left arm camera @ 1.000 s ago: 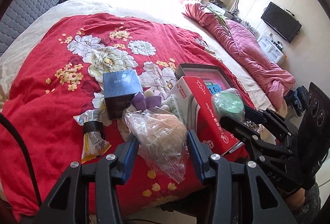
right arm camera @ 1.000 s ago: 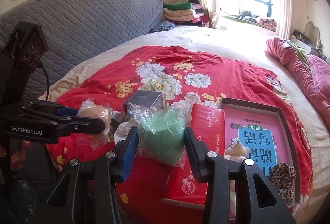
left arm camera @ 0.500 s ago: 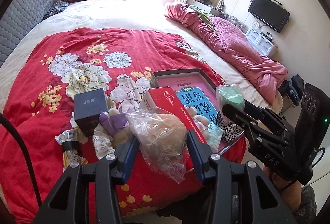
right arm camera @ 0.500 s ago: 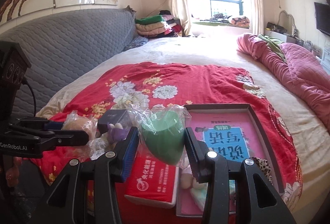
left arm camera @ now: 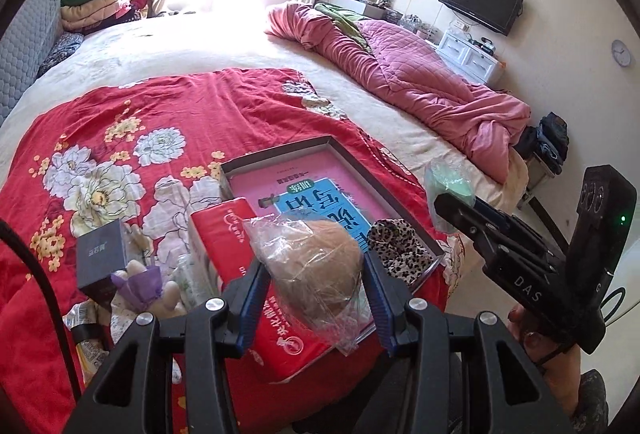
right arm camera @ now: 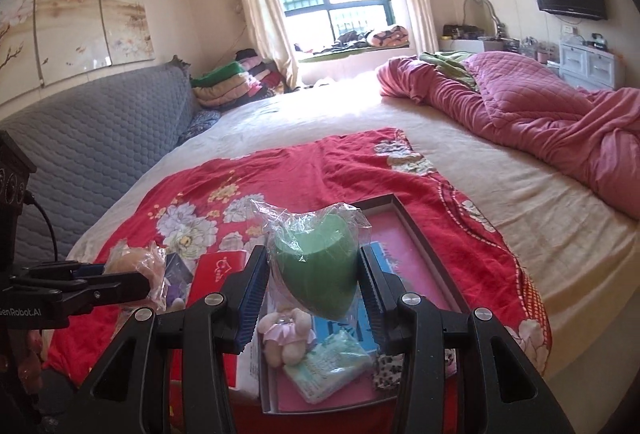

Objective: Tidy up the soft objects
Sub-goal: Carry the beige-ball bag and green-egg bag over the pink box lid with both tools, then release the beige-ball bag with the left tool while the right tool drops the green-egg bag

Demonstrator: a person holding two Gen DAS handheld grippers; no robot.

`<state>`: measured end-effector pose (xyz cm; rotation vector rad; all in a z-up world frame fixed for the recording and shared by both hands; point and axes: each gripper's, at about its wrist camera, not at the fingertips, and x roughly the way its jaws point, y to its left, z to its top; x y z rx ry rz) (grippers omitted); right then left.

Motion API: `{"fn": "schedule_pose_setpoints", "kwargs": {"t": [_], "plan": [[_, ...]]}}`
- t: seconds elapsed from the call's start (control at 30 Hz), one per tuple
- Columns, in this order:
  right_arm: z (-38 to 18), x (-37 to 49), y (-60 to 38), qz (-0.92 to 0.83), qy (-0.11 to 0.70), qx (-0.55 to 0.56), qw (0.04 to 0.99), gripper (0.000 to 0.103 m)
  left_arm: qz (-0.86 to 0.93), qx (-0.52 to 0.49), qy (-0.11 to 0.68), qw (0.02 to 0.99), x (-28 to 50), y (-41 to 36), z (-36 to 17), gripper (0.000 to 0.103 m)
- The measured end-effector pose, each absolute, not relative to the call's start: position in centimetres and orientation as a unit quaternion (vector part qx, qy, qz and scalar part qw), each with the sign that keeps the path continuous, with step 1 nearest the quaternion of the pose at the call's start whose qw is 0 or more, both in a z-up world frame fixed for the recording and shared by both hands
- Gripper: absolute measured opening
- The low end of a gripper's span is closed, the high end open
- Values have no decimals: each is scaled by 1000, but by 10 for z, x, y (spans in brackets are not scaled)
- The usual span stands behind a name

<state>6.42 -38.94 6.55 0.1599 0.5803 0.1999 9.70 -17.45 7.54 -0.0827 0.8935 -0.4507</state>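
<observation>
My left gripper (left arm camera: 314, 294) is shut on a tan soft ball in a clear plastic bag (left arm camera: 316, 266), held above the red carton (left arm camera: 240, 274). My right gripper (right arm camera: 312, 290) is shut on a green heart-shaped sponge in a clear bag (right arm camera: 316, 270), held above the shallow box (right arm camera: 424, 254) with the pink and blue liner. In the box lie a small plush bear (right arm camera: 286, 334), a pale green tissue pack (right arm camera: 332, 366) and a leopard-print cloth (left arm camera: 400, 250). The right gripper shows at the right of the left wrist view (left arm camera: 452, 202).
A dark blue box (left arm camera: 102, 254), a purple-wrapped plush (left arm camera: 140, 282) and a snack packet (left arm camera: 88, 338) lie left of the carton on the red floral cloth (left arm camera: 140, 122). A pink quilt (right arm camera: 540, 106) is heaped at the far right. A grey headboard (right arm camera: 88, 146) stands left.
Both grippers have lifted and swung right with their bagged objects. The shallow box now lies under and ahead of them.
</observation>
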Motion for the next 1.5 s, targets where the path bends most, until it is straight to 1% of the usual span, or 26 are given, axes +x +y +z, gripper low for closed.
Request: {"fn": "schedule_pose_setpoints", "kwargs": {"t": [0.57, 1.0, 1.5], "plan": [[46, 68, -423, 51, 307, 103, 945, 46, -240, -10, 439, 866, 131, -232, 58, 47], [23, 74, -433, 40, 339, 113, 933, 46, -247, 6, 472, 846, 165, -264, 26, 47], [-7, 86, -438, 43, 386, 125, 913, 47, -250, 14, 524, 814, 193, -280, -19, 47]]}}
